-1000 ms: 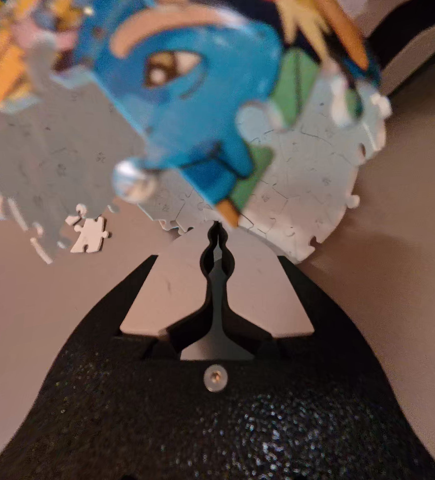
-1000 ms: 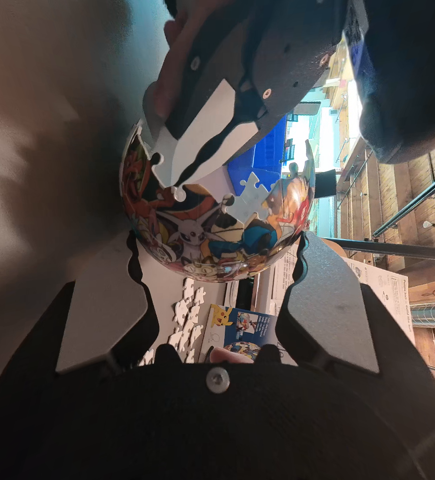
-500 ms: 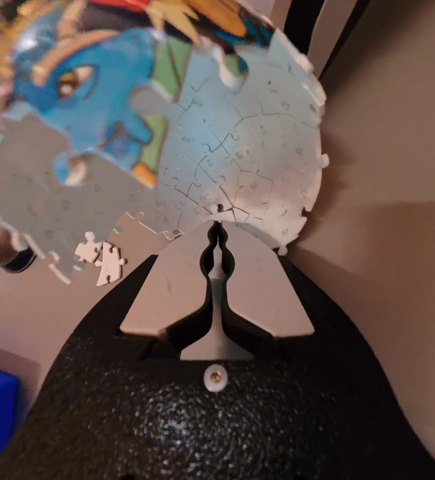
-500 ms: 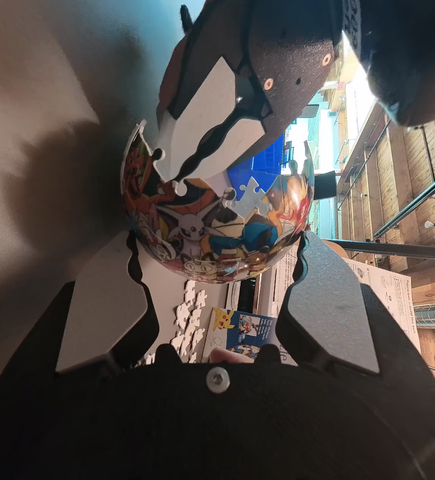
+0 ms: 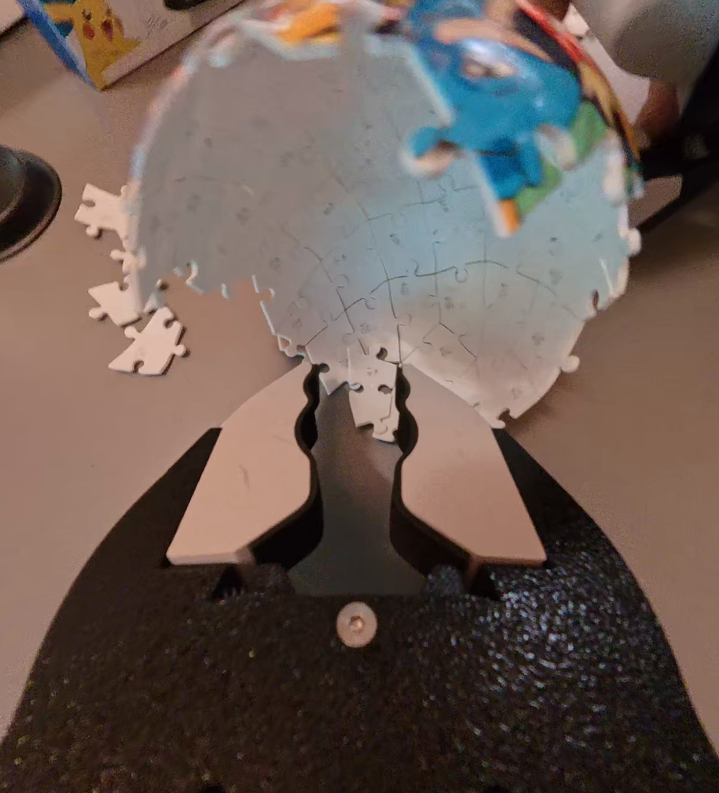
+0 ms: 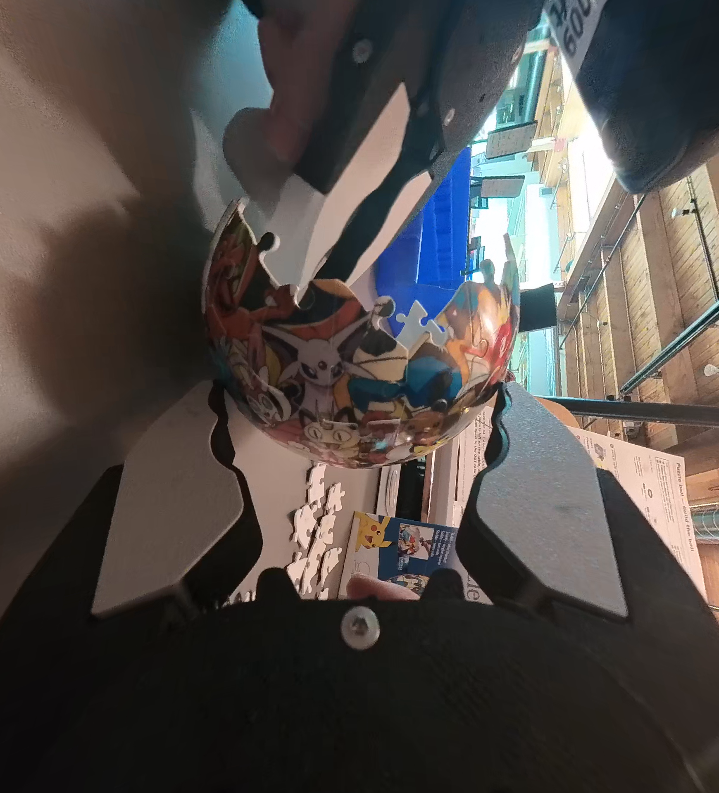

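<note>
A partly built puzzle ball [image 6: 349, 377] with colourful cartoon figures is clamped between my right gripper's [image 6: 360, 386] fingers, its open side turned away. In the left wrist view I look into its white inner shell [image 5: 392, 214]. My left gripper [image 5: 357, 377] is at the shell's jagged rim with its jaws apart. A single white piece [image 5: 370, 399] stands at the rim between the jaws, against the right finger. In the right wrist view the left gripper [image 6: 327, 283] reaches down onto the ball's upper rim.
Several loose white pieces [image 5: 147, 347] lie on the grey table, also seen below the ball [image 6: 319, 536]. The puzzle box [image 5: 91, 43] stands behind, a black round object [image 5: 1, 206] at the left. A printed paper sheet [image 6: 649, 493] lies to the right. The black round object [image 5: 1, 206] lies around 20 cm away from my left fingertips.
My left gripper was shut at the rim; its jaws have now opened, leaving the white piece at the rim. The left view swung round the ball. The right gripper kept its hold.
</note>
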`<state>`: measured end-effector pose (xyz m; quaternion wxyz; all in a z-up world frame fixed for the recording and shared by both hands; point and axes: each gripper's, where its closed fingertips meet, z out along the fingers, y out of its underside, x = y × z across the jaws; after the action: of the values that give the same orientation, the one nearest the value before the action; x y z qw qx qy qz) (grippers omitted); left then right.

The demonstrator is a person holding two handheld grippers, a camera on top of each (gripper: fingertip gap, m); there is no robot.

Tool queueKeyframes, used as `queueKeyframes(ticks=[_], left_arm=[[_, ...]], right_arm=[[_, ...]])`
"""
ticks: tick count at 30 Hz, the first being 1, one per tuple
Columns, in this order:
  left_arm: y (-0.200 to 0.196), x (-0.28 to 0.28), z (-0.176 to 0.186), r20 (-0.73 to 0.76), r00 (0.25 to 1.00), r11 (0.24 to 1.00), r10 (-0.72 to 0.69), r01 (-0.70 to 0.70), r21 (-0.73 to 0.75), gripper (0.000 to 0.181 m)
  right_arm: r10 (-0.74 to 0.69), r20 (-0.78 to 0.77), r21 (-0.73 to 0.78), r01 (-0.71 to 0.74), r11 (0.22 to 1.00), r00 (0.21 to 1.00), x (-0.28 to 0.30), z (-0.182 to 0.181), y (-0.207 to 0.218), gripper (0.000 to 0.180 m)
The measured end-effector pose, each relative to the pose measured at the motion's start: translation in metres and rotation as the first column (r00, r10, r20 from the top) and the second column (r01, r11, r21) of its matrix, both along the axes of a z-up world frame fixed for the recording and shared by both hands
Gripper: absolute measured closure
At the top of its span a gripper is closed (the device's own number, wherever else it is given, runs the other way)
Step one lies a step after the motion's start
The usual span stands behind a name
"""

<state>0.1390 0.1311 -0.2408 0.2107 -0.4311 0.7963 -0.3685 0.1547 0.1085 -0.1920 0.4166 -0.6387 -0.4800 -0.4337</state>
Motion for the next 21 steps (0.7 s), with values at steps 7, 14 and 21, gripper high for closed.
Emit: queueKeyframes(ticks=[7, 14, 21], left_arm=[[0.022, -0.006, -0.007, -0.13, 0.989, 0.996, 0.07, -0.076, -0.036, 0.132], [0.025, -0.003, -0.015, -0.154, 0.988, 0.997, -0.03, 0.04, 0.061, 0.132], [0.037, 0.002, -0.007, -0.12, 0.992, 0.988, -0.039, 0.056, 0.142, 0.132]], right_arm=[[0.006, -0.006, 0.002, -0.006, 1.0, 1.0, 0.0, 0.0, 0.001, 0.063], [0.008, -0.011, 0.001, -0.008, 1.0, 1.0, 0.001, -0.001, 0.0, 0.063], [0.008, -0.013, -0.008, -0.009, 1.0, 1.0, 0.003, 0.0, 0.0, 0.064]])
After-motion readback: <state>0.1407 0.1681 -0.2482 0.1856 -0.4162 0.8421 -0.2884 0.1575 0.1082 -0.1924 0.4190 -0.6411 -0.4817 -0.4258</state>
